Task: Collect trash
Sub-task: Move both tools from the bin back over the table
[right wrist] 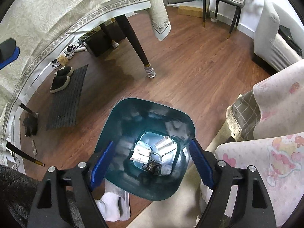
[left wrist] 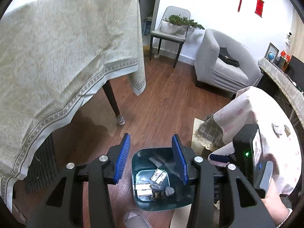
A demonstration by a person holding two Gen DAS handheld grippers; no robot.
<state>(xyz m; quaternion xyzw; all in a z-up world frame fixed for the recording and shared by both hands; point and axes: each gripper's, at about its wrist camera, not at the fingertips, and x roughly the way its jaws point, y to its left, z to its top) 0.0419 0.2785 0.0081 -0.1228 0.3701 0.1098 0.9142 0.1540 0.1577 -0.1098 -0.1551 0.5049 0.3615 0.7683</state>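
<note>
I hold my right tongs (right wrist: 152,169) pointing steeply down over the dark teal plastic waste bin (right wrist: 114,125) with rounded corners, which stands on the brown wooden plank floor (right wrist: 190,66) directly beneath them; their blue ribbed pads (right wrist: 101,163) stand wide apart, one at each side of the bin's mouth, with nothing between them. My left tongs (left wrist: 151,159) hang above the same bin, which shows partly between and below their fingers; their blue pads are apart by a moderate gap and grip nothing that I can see. On the bin's floor lies the collected trash: white paper packets (right wrist: 141,152), a flat white wrapper (right wrist: 165,144) beyond them, a small black printed sachet (right wrist: 152,168) nearer to me, and a crumpled whitish wad (right wrist: 166,170) just right of the sachet. From the left view, my right hand (left wrist: 273,195) and its black tong body sit close on the right, level with the left tongs. Left of and beyond both tongs hangs a cream patterned tablecloth with a grey ornamental border (left wrist: 57,57), draped over a counter with dark tapered legs (right wrist: 133,36). Right of the tongs is a pink-printed white fabric cover (right wrist: 275,161). Below the right tongs, beside the bin's near rim, is a foot in a white sock and a grey slipper (right wrist: 114,207). Left of them a dark ribbed mat (right wrist: 66,98) lies on the floor bearing a pair of black slip-on shoes (right wrist: 60,79).
</note>
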